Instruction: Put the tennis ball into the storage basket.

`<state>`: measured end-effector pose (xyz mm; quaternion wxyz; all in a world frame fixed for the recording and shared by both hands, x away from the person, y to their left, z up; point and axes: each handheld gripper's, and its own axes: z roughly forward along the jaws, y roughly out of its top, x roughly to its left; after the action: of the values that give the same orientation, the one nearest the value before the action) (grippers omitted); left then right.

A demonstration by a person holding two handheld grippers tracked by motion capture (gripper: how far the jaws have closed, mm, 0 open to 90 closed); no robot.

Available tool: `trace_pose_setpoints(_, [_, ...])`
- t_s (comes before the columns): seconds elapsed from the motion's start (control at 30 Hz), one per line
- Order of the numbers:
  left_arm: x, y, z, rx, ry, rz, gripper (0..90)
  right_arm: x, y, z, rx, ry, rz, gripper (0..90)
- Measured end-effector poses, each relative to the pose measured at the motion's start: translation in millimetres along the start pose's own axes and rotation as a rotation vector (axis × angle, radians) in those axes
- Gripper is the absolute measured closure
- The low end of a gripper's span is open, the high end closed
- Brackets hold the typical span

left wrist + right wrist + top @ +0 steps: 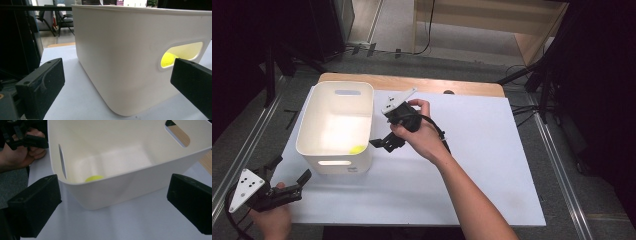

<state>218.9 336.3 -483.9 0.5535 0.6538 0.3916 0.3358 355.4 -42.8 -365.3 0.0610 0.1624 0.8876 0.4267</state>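
Left gripper (292,184) wide open, empty; right gripper (379,143) likewise beside bin (305,131). Yellow ball (357,149) inside; approach from above.

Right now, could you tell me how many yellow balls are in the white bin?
1. A single yellow ball lies on the floor of the white bin, in the near corner by the handle cutout. The near wall could hide another.

You see a bin (335,125) of smooth, matt white plastic, holding a fuzzy yellow ball (357,149). Your counter (492,165) has a smooth matt white top with a wood edge. The fingers (42,86) are matt black plastic.
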Motion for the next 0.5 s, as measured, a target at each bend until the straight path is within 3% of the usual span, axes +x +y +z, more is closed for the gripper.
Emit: trace_pose_setpoints(0.5, [-0.4,-0.2,0.4,-0.002,-0.001,0.001,0.0,-8.7,-42.1,-24.5,-0.034,-0.067,0.064,0.0])
